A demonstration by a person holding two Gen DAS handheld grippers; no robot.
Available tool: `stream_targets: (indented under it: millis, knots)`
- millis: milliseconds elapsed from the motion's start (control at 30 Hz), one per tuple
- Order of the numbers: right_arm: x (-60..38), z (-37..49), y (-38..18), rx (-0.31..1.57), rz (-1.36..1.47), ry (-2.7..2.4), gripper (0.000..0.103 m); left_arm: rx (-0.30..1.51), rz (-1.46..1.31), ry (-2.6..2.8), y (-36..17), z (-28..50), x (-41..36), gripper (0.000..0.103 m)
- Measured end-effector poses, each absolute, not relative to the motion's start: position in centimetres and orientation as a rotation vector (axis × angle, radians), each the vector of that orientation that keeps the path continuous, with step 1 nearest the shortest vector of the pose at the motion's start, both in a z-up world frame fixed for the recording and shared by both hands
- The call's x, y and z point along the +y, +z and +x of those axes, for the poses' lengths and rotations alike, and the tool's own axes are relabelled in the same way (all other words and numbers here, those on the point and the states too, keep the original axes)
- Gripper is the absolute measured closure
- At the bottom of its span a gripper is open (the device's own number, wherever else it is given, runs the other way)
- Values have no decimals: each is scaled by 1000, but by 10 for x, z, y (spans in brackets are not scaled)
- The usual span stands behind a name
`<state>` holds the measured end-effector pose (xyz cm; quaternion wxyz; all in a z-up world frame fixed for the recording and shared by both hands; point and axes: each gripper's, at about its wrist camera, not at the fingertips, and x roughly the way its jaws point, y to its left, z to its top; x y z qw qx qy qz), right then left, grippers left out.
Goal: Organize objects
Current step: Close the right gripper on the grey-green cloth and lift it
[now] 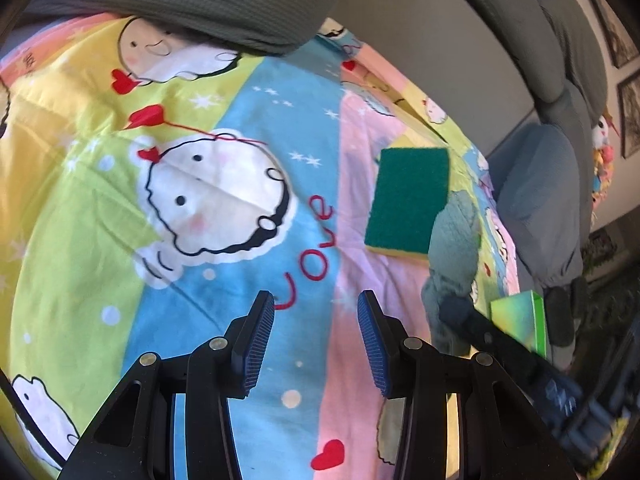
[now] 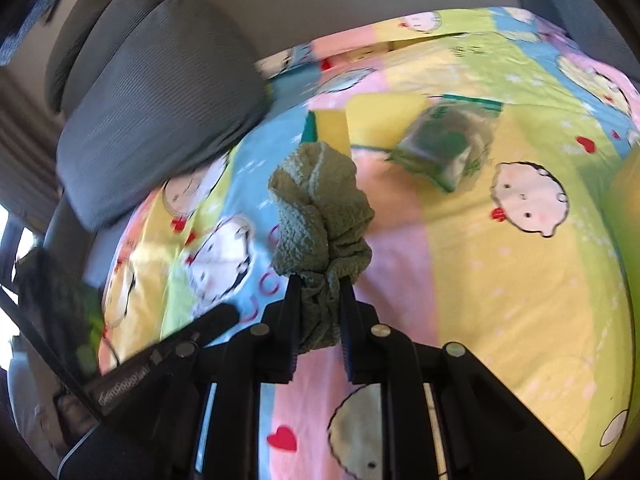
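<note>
The fingers (image 2: pixel 294 300) of the right gripper (image 2: pixel 318 292) are clamped on a bunched green cloth (image 2: pixel 320 208), which stands up out of the pinch toward twelve o'clock in the right wrist view, its long axis running straight on from the fingers and its loose end clear above the cartoon bedsheet (image 2: pixel 500 280). The left gripper (image 1: pixel 316 320) is empty, its blue-padded fingers (image 1: pixel 260 344) spread wide over the bedsheet (image 1: pixel 224 120).

In the left wrist view the cloth (image 1: pixel 454 252) hangs at about three o'clock of the open fingers, just beside the near corner of a green-topped sponge (image 1: pixel 410 196) lying flat at about one o'clock; whether the two touch I cannot tell. A green box (image 1: pixel 524 320) sits further round, near four o'clock. From the right gripper the sponge (image 2: pixel 330 128) lies just beyond the cloth's tip at twelve o'clock, and a clear green-printed packet (image 2: pixel 444 144) at about one o'clock, a little apart from it.

The right hand is plainly nearer these things, so I judge that the cloth's placing turns on which side of the sponge it comes down.
</note>
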<state>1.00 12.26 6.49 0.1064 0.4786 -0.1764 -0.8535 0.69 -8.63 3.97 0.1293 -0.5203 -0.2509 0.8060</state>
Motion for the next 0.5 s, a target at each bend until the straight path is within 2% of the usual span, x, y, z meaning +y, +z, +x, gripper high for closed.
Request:
stream_targets:
  millis: [233, 300, 367, 500]
  knots:
    - [93, 11, 54, -377, 1524, -2368, 80, -745, -1582, 2364, 30, 4, -94, 60]
    - [93, 10, 48, -384, 1582, -2334, 63, -753, -1597, 2365, 28, 5, -96, 60]
    - [98, 10, 48, -410, 1597, -2322, 51, -767, -1605, 2362, 26, 4, -98, 60]
    - [113, 15, 58, -477, 1531, -2360, 44, -765, -1614, 2361, 26, 3, -98, 60]
